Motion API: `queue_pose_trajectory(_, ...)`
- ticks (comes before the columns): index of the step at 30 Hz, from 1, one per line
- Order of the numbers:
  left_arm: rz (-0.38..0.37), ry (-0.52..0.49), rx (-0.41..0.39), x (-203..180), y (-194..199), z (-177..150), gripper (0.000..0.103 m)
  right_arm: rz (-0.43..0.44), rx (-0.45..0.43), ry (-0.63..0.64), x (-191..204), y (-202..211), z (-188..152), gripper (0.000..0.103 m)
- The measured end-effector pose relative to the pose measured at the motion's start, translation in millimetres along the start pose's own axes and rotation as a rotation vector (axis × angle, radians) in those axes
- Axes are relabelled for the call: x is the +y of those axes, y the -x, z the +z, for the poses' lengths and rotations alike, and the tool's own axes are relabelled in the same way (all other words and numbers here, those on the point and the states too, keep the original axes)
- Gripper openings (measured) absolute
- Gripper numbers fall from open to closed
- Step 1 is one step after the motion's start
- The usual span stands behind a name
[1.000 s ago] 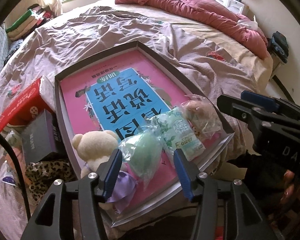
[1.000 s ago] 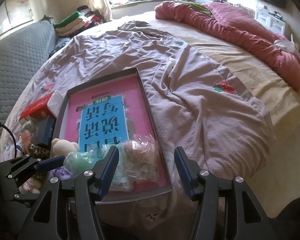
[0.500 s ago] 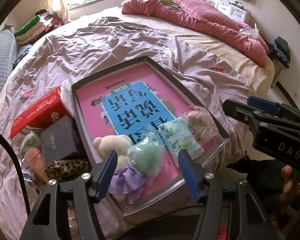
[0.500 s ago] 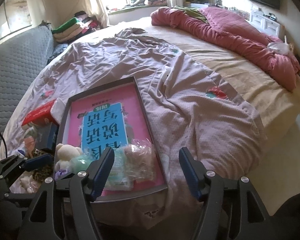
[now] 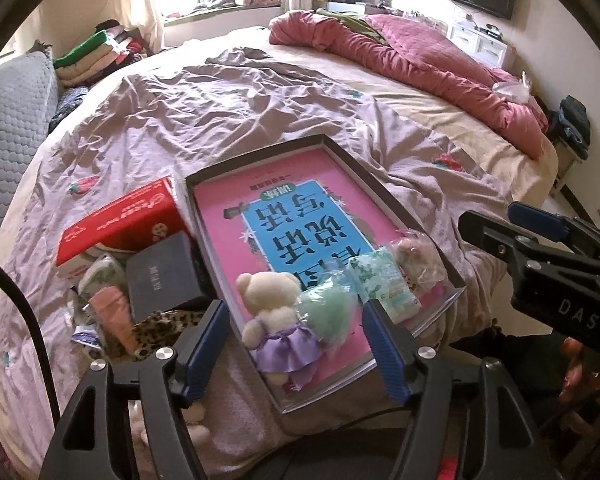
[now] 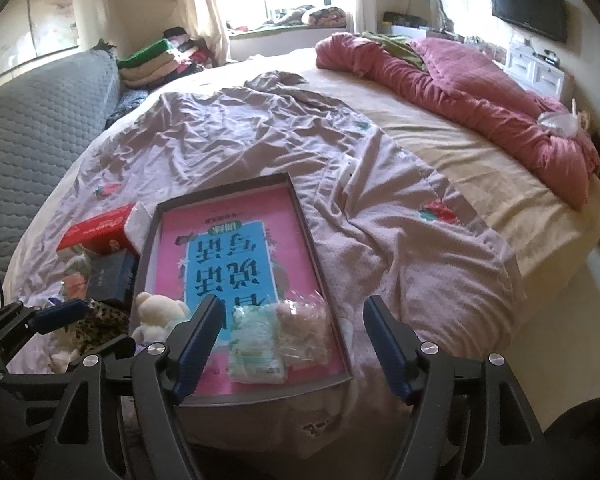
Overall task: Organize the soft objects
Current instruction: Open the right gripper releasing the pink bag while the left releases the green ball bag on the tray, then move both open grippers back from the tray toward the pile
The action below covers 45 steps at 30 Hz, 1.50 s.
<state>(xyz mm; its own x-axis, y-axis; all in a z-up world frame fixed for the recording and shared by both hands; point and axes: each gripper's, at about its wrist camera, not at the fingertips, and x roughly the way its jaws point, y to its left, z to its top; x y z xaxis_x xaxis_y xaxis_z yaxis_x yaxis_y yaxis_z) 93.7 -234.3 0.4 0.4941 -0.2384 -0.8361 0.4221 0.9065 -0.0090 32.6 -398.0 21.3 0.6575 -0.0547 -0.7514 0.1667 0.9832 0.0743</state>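
Along the near edge of the shallow grey tray (image 5: 384, 196) with its pink and blue printed liner sat, left to right, a cream plush bear in a purple skirt (image 5: 274, 312), a bagged green pom-pom (image 5: 327, 309), a mint tissue pack (image 5: 384, 280) and a wrapped pink plush (image 5: 416, 258). My left claw (image 5: 294, 346) and right claw (image 6: 294, 344) had just been opening and hung empty above them. I judged the row placed; next I'd need to fetch from the clutter off the tray's left edge.

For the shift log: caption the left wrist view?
Open left claw above a tray holding a teddy bear and bagged soft toys.
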Motion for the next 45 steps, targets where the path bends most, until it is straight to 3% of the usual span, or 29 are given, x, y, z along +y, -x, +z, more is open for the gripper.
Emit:
queue_pose_trajectory(11, 0.033, 0.061, -0.028, 31.4, 27.4, -11.7, 0.069, 0.023, -0.049, 0.069, 33.3, 21.6, 3.8, 0.075)
queue_pose_trajectory(19, 0.073, 0.115, -0.068, 65.7, 53.0, -22.9, 0.069, 0.072, -0.067, 0.127, 65.7, 31.7, 7.1, 0.075)
queue_pose_trajectory(27, 0.105, 0.181, -0.058, 111.2, 64.8, -46.6, 0.069, 0.116, -0.062, 0.201, 99.6, 36.8, -0.1, 0.075)
queue_pose_trajectory(32, 0.13, 0.266, -0.05, 149.5, 69.3, -65.9, 0.069, 0.152, -0.047, 0.238, 120.5, 34.9, -7.6, 0.076)
queue_pose_trajectory(39, 0.14, 0.339, -0.022, 182.8, 64.7, -91.4, 0.069, 0.3, 0.009, 0.227, 149.4, 26.8, -22.1, 0.076)
queue_pose_trajectory(45, 0.137, 0.375, 0.021, 198.7, 51.9, -112.8, 0.069, 0.309, 0.06, 0.295, 177.4, 11.6, -42.9, 0.076)
